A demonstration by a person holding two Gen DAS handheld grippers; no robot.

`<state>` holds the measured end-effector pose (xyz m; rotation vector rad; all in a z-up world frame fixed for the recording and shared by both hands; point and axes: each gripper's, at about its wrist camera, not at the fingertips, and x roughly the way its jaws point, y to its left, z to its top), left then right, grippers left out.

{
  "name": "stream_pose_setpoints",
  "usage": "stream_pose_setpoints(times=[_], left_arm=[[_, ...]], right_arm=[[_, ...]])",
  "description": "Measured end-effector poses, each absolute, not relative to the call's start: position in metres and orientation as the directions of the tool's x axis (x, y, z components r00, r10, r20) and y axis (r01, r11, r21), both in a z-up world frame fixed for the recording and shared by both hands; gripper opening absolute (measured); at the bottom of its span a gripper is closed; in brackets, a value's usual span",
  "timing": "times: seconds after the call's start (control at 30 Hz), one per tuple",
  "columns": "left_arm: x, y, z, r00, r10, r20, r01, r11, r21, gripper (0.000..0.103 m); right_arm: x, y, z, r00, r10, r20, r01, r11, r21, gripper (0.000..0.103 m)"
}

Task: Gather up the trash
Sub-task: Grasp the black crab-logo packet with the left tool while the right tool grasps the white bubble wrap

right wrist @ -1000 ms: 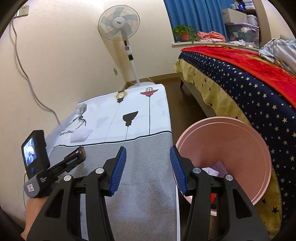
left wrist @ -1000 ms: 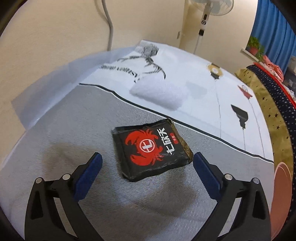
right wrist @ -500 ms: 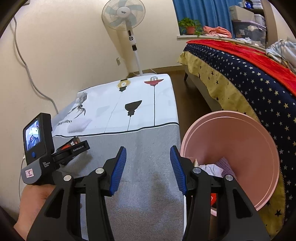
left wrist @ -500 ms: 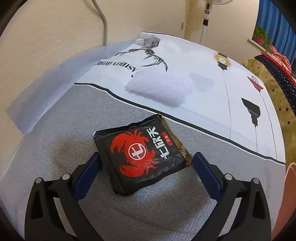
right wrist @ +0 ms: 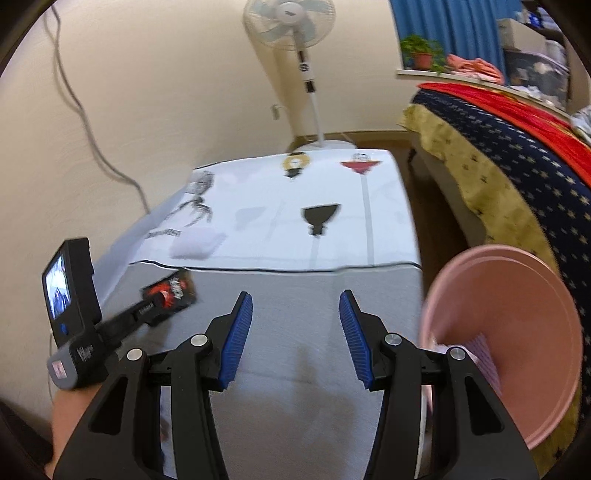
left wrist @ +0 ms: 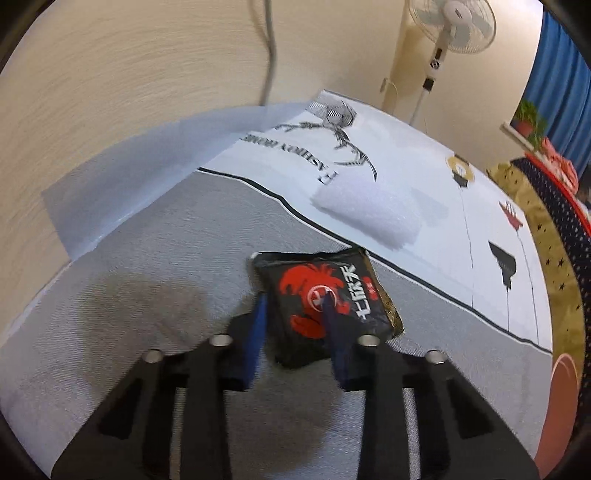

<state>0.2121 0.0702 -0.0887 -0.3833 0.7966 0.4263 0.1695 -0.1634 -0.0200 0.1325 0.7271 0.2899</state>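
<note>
In the left wrist view, the left gripper [left wrist: 291, 317] has just been closing its blue fingers [left wrist: 255, 339] on the near part of the flat black foil packet with a red crab print [left wrist: 325, 295], which lies on the grey part of the cloth-covered bench [left wrist: 147, 314]; one finger sits at its left edge and the other crosses its printed face, so it looks clenched on the packet (the bite seems shallow and off-centre). My worry is that the slick foil could pivot or slip out when lifted. A white foam pad [left wrist: 369, 212] lies just beyond the packet, more trash by the look of it. In the right wrist view, the right gripper [right wrist: 295, 336] hovers half-spread and grasping nothing over the bench, with the round pink plastic bin [right wrist: 517, 332] at the bench's right edge. The right gripper sits between the packet [right wrist: 171, 290] and the bin, so a carry across could clip it. A standing white fan [right wrist: 291, 22] and a bed with a star-patterned cover [right wrist: 517, 147] stand further off.
</note>
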Motion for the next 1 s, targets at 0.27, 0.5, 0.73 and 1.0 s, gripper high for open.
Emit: stream_pose_setpoints(times=[0.27,0.5,0.73,1.0], left_arm=[[0.204,0.089,-0.085,0.647,0.251,-0.72,-0.538,0.819,-0.198,0.0],[0.204,0.099,-0.084,0.659,0.251,-0.709,-0.551,0.802,-0.229,0.0],[0.204,0.107,-0.082,0.649,0.281,-0.707,-0.58,0.784,-0.221,0.0],[0.203,0.111,-0.084,0.639,0.307,-0.705,-0.593,0.781,-0.197,0.0]], right_arm=[[0.207,-0.126,-0.018,0.659,0.402,-0.636,-0.308,0.915,0.26,0.045],[0.245,-0.083,-0.033,0.573,0.479,-0.665,-0.39,0.873,0.292,0.042],[0.28,-0.047,-0.052,0.516,0.509,-0.689,-0.433,0.849,0.302,0.042],[0.313,-0.023,-0.078,0.461,0.545,-0.701,-0.426,0.828,0.363,0.042]])
